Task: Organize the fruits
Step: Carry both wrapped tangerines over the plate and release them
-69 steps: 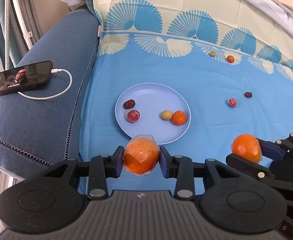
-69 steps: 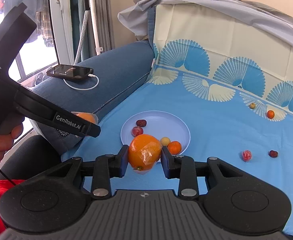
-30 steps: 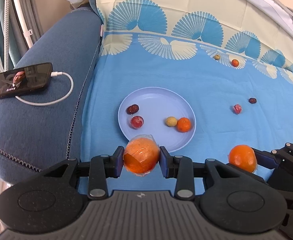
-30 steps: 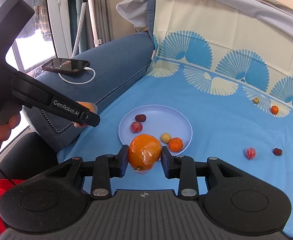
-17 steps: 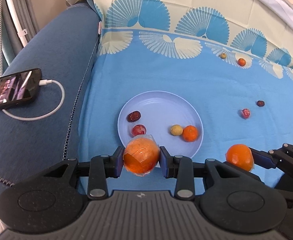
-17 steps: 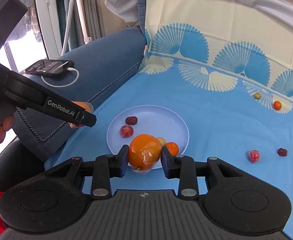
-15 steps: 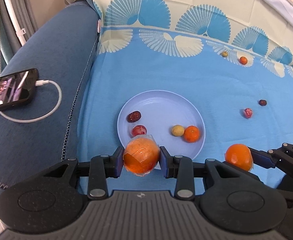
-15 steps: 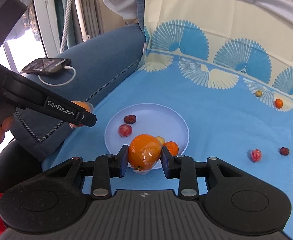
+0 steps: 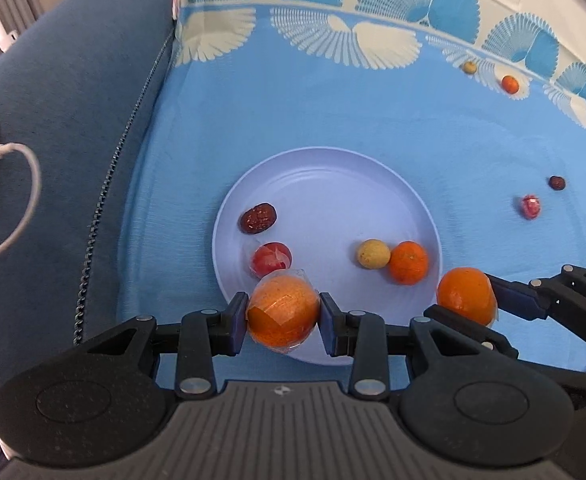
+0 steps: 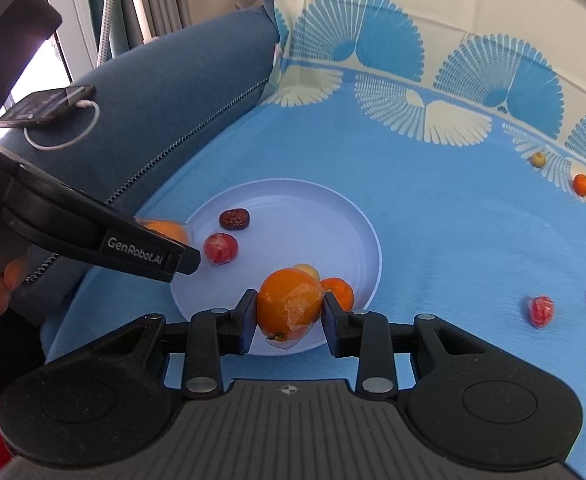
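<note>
We see the left gripper (image 9: 284,318) clamped on a wrapped orange (image 9: 283,314) over the near rim of the plate (image 9: 325,200). The right gripper (image 10: 289,316) grips another orange (image 10: 289,305), seemingly wrapped too, above the plate's near right edge.

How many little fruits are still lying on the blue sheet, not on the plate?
4: a yellowish one and a small orange one near the fan pattern, a wrapped red one and a dark date right of the plate.

My right gripper (image 10: 289,314) clamps a wrapped orange (image 10: 290,304) over the plate's (image 10: 333,216) near rim; my left gripper (image 10: 173,254) holds another orange (image 10: 165,230) at the plate's left edge.
</note>
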A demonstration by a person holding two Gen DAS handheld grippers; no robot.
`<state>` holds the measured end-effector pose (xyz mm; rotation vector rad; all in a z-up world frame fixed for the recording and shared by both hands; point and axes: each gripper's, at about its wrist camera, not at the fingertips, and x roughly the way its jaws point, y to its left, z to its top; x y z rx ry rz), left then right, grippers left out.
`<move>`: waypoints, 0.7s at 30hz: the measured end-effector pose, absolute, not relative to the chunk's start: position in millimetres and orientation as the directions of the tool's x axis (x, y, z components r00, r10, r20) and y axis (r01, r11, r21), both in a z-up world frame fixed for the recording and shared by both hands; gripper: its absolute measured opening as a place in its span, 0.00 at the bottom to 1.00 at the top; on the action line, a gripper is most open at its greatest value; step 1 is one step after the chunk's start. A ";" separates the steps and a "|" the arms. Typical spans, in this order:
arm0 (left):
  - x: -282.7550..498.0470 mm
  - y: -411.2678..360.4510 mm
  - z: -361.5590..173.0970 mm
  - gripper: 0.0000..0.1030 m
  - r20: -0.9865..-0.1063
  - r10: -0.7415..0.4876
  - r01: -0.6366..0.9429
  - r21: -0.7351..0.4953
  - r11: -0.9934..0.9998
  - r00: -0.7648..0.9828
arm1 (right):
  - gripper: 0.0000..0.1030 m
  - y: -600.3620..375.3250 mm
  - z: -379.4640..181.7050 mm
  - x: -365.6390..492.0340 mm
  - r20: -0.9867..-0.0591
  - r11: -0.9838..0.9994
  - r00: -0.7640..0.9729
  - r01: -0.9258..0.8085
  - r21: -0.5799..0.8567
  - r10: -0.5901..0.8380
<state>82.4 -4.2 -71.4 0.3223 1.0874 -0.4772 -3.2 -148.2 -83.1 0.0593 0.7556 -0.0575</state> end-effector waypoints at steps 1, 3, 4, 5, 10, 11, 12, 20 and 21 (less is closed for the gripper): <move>85.2 -5.9 -74.2 0.39 -0.903 -0.209 0.520 0.019 0.854 0.376 | 0.35 -149.5 -85.7 0.8 -0.691 0.997 0.723 0.072 0.034 -0.029; 91.1 -8.8 -79.4 0.39 -0.905 -0.204 0.521 0.022 0.853 0.372 | 0.35 -151.3 -89.6 8.1 -0.697 0.997 0.717 0.069 0.033 -0.027; 93.7 -10.3 -81.7 0.40 -0.907 -0.202 0.522 0.023 0.853 0.371 | 0.35 -152.2 -91.7 12.1 -0.701 0.997 0.713 0.067 0.033 -0.025; 96.1 -11.9 -83.7 0.40 -0.908 -0.201 0.522 0.023 0.853 0.368 | 0.35 -153.0 -93.5 15.9 -0.704 0.997 0.710 0.065 0.034 -0.022; 105.7 -18.1 -91.8 0.40 -0.911 -0.187 0.526 0.038 0.850 0.367 | 0.35 -153.6 -100.4 28.4 -0.712 0.998 0.702 0.049 0.033 -0.011; 107.2 -18.5 -92.8 0.40 -0.911 -0.186 0.526 0.040 0.850 0.369 | 0.35 -154.2 -101.5 30.9 -0.714 0.998 0.700 0.048 0.033 -0.010; 108.9 -18.4 -93.2 0.41 -0.909 -0.184 0.520 0.041 0.853 0.373 | 0.35 -154.7 -102.3 33.2 -0.715 0.998 0.699 0.044 0.034 -0.007; 100.5 -7.3 -68.4 1.00 -0.831 -0.216 0.517 0.099 0.850 0.513 | 0.84 -159.0 -90.9 30.4 -0.692 0.998 0.721 0.061 0.006 -0.040; 98.2 -4.4 -68.0 1.00 -0.843 -0.204 0.515 0.097 0.852 0.497 | 0.88 -158.9 -88.0 26.2 -0.697 0.998 0.716 0.063 0.007 -0.041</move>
